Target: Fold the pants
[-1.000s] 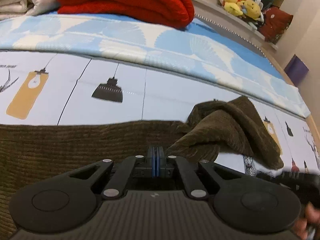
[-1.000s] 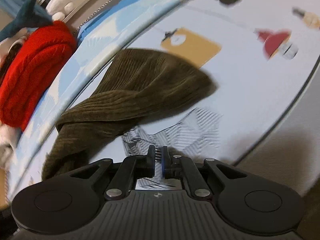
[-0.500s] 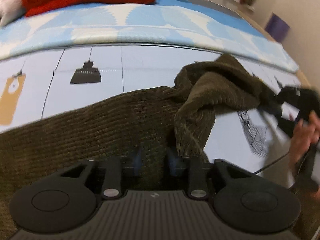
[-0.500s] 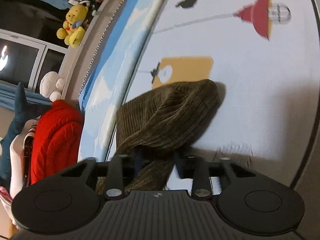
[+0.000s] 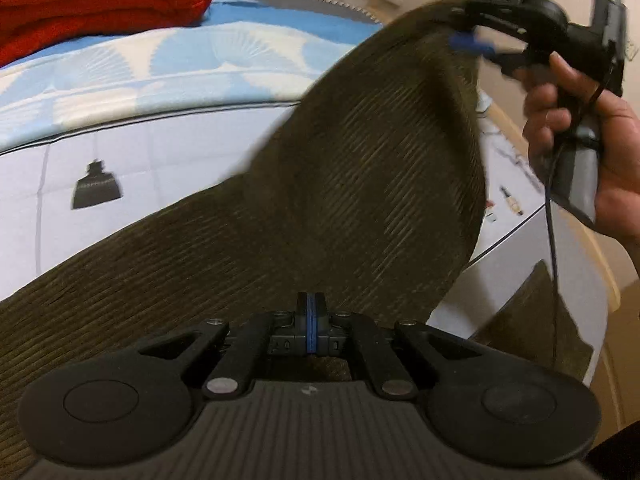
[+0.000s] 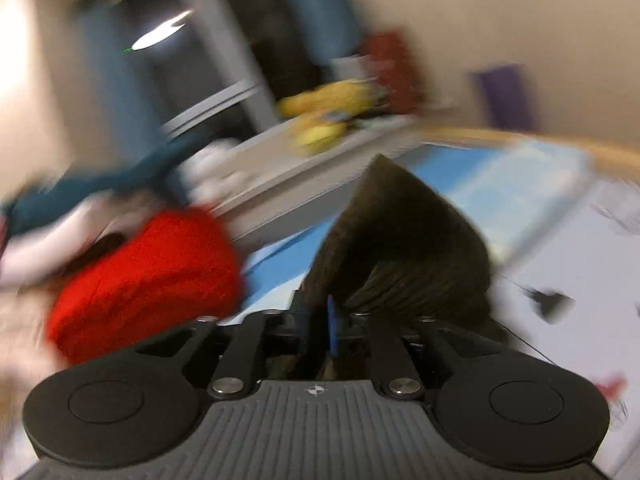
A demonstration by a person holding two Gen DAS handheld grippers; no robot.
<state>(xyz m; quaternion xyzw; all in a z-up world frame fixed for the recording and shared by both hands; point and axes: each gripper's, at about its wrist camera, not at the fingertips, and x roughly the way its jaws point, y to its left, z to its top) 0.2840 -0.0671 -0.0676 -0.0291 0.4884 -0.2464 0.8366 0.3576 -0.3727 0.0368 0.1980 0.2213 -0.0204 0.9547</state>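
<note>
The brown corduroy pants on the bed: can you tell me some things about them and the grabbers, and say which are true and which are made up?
1. The right gripper holds one end of the brown corduroy pants up in the air. True.
2. The pants are folded in a neat square. False: they hang spread out, partly lifted.
3. A red knitted blanket lies at the far side of the bed. True.
4. The left gripper is wide open. False: its fingers are shut together.
5. The bedsheet is plain green. False: it is pale with lamp drawings.
</note>
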